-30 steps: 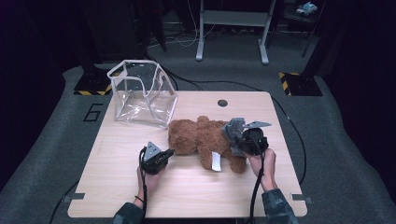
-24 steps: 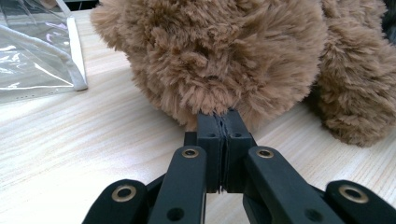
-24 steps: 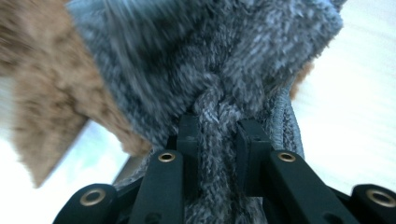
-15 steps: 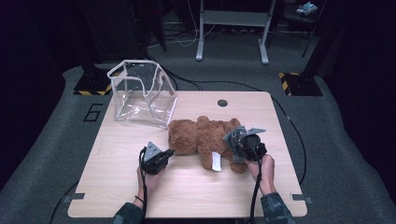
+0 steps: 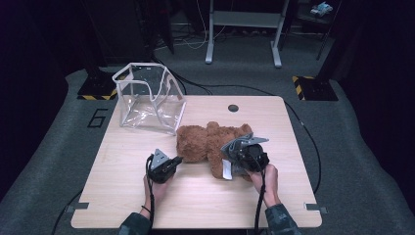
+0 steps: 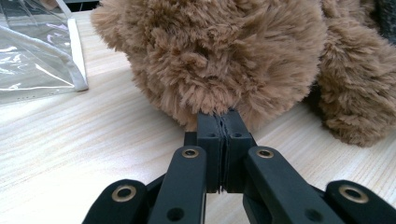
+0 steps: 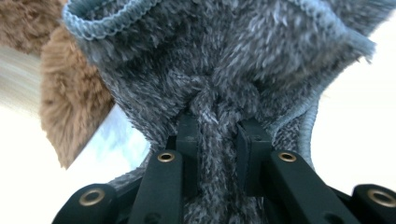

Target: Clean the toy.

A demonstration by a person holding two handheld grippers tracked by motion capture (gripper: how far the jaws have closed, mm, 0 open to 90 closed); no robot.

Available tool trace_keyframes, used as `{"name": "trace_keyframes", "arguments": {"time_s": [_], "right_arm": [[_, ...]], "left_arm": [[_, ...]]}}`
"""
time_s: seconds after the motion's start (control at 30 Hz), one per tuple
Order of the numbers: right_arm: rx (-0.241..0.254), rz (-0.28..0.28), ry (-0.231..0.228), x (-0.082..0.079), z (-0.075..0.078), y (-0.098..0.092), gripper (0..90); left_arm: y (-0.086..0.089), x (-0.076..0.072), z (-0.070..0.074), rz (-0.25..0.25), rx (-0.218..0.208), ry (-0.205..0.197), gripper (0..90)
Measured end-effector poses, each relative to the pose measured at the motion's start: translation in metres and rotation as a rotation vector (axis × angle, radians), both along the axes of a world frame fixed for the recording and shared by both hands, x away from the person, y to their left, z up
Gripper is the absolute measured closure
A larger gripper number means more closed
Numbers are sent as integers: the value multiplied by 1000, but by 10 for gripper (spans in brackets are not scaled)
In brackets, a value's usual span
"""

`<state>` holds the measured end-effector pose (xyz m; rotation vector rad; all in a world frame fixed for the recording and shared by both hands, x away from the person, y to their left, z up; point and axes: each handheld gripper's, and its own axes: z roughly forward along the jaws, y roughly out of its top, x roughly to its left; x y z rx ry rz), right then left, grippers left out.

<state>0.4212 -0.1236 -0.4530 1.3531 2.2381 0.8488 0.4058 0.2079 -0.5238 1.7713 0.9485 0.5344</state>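
A brown teddy bear (image 5: 205,142) lies on the wooden table (image 5: 122,196). My left gripper (image 5: 178,159) is at the bear's left end, its jaws pressed together with their tips pinching the fur (image 6: 224,51); in the left gripper view the gripper (image 6: 223,116) shows no gap. My right gripper (image 5: 235,152) sits over the bear's right part, shut on a grey fuzzy cloth (image 5: 242,143). In the right gripper view a twisted strand of that cloth (image 7: 224,56) runs between the jaws of the gripper (image 7: 219,126), with brown fur (image 7: 70,116) behind at the left.
A clear plastic bag with white trim (image 5: 147,98) stands open at the table's back left, near the bear's head; its edge (image 6: 32,60) lies left of the bear. A white tag (image 5: 226,171) hangs from the bear. A round cable hole (image 5: 233,107) is at the back.
My right gripper has come down and slightly toward the front left with the grey cloth, lower over the bear. The left gripper and the bear have stayed put.
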Motion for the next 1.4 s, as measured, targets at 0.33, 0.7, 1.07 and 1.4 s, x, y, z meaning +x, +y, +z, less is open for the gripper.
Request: {"name": "trace_keyframes", "arguments": {"time_s": [0.33, 0.7, 1.07, 1.4], "right_arm": [[23, 44, -22, -10, 6, 8, 741], [-41, 51, 41, -24, -11, -1, 744], [34, 86, -46, -29, 22, 9, 741], [43, 90, -25, -2, -2, 45, 745]], "left_arm": [[0, 0, 0, 0, 1, 3, 884], [0, 0, 0, 2, -5, 7, 885], [0, 0, 0, 3, 0, 2, 885], [0, 0, 0, -1, 9, 1, 885]]}}
